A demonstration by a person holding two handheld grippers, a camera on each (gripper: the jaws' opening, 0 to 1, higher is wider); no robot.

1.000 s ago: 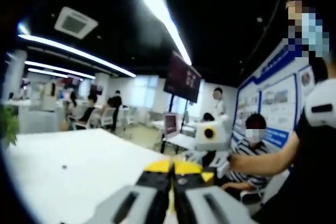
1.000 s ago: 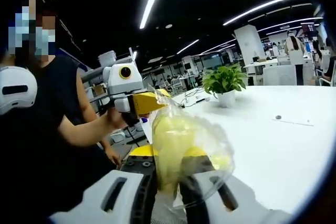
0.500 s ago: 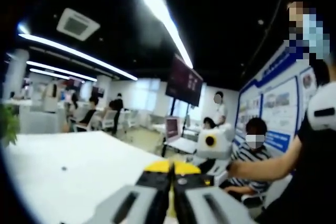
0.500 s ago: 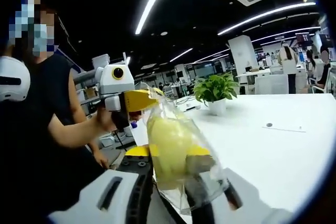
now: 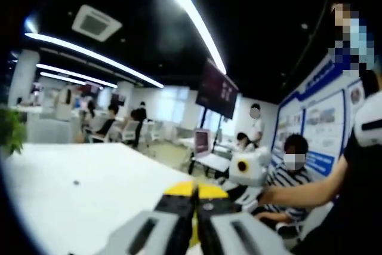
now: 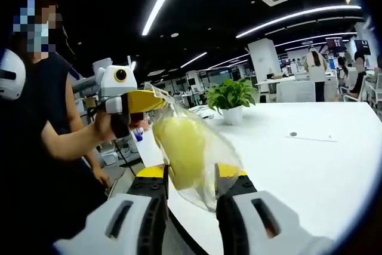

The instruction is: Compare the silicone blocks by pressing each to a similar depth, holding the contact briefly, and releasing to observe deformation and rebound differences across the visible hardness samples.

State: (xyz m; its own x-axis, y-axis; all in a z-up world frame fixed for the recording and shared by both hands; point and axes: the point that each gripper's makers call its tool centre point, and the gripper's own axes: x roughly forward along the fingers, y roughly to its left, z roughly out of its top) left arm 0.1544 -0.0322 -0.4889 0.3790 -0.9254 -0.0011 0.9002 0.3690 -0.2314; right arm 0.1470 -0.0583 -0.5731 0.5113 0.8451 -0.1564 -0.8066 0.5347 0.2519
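right gripper [image 6: 190, 186] clamps a soft yellow block in a clear plastic bag [image 6: 184, 150] between its jaws; left gripper [image 6: 143, 101], jaws closed, pinches the bag's top. pressing comparison apparently not begun.

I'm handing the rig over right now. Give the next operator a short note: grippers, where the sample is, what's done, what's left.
Right gripper: shut on the bagged yellow block, held up in the air above the white table's edge.
Left gripper: jaws shut, pinching the top of the clear bag.
Other hardness samples: none in sight.
Done: nothing I can confirm from these views.
Left: judging by this, probably get the block out of the bag, then press, hold and release.
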